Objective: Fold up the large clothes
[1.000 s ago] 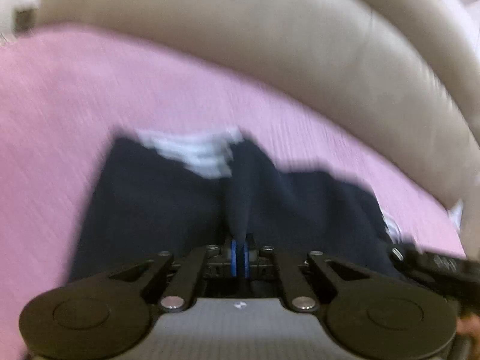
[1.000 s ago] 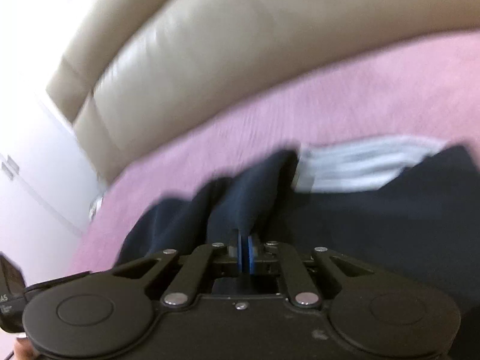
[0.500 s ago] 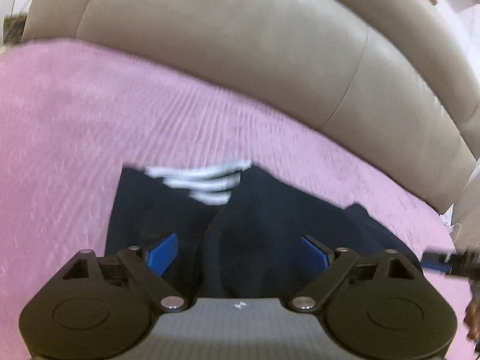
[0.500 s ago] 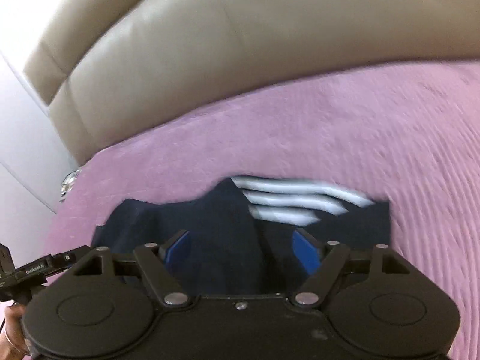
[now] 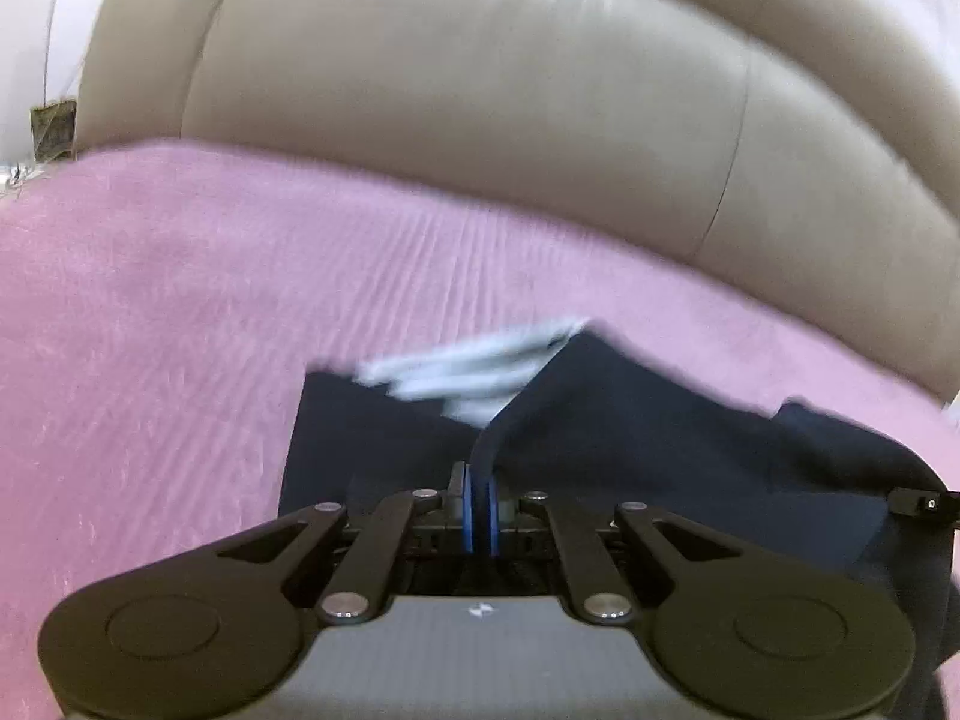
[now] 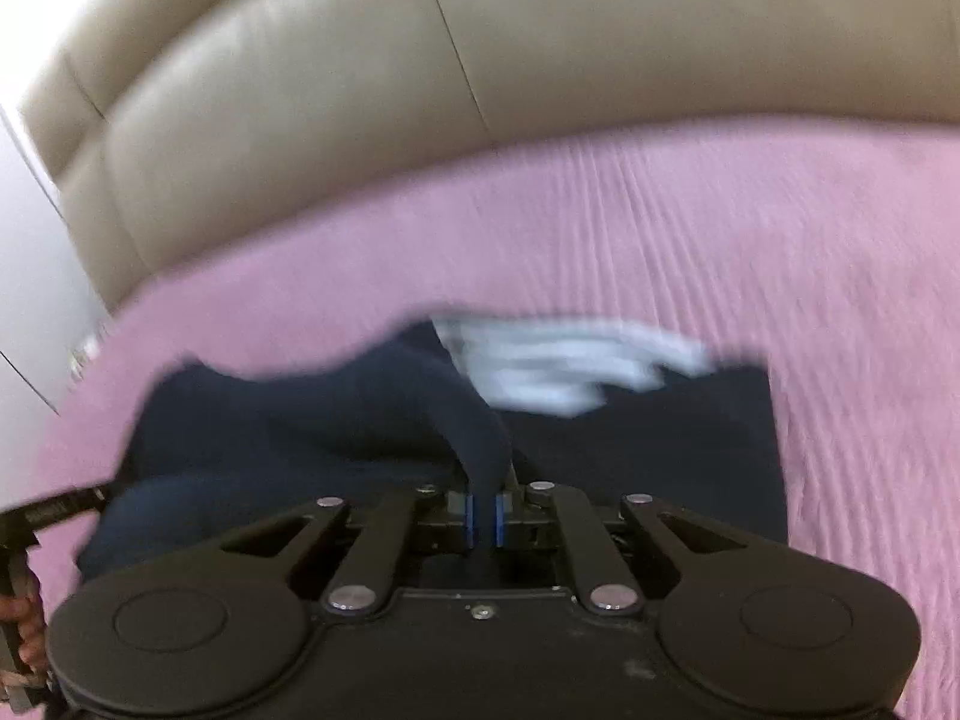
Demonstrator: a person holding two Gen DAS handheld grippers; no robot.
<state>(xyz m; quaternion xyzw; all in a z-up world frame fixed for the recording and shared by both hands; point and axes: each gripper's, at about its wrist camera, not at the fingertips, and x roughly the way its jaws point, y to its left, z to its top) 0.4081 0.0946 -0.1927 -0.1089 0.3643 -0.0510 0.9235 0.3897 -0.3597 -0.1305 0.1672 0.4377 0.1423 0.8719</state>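
A dark navy garment with white stripes lies partly folded on a pink bedspread. My left gripper is shut on a raised fold of its near edge. In the right wrist view the same garment shows its white stripes at the far side, and my right gripper is shut on another pinched fold of the near edge. The other gripper's tip shows at the right edge of the left view and at the left edge of the right view.
A beige padded leather headboard rises behind the bed, also in the right wrist view. A white wall stands at the left. The pink bedspread spreads around the garment.
Half a second ago both grippers were open over the garment. Both have now shut on folds of its near edge and the cloth is pulled up.
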